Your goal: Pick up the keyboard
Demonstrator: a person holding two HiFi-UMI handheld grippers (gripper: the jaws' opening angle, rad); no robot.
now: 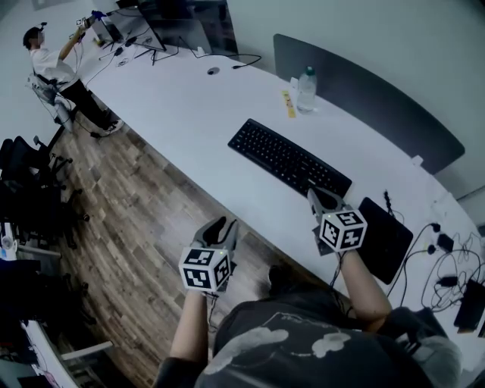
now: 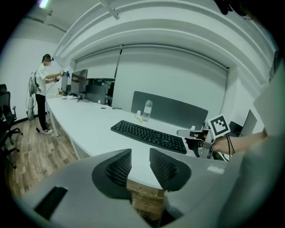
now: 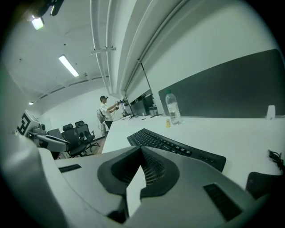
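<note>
A black keyboard lies flat and slantwise on the long white table; it also shows in the left gripper view and the right gripper view. My left gripper hangs over the wooden floor, off the table's near edge and well short of the keyboard. Its jaws stand a little apart with nothing between them. My right gripper is just at the keyboard's near right end, above the table edge. Its pads meet, empty.
A water bottle and a small yellow item stand behind the keyboard, before a dark partition. A black pad and cables lie to the right. At the far end a person stands by monitors; office chairs stand left.
</note>
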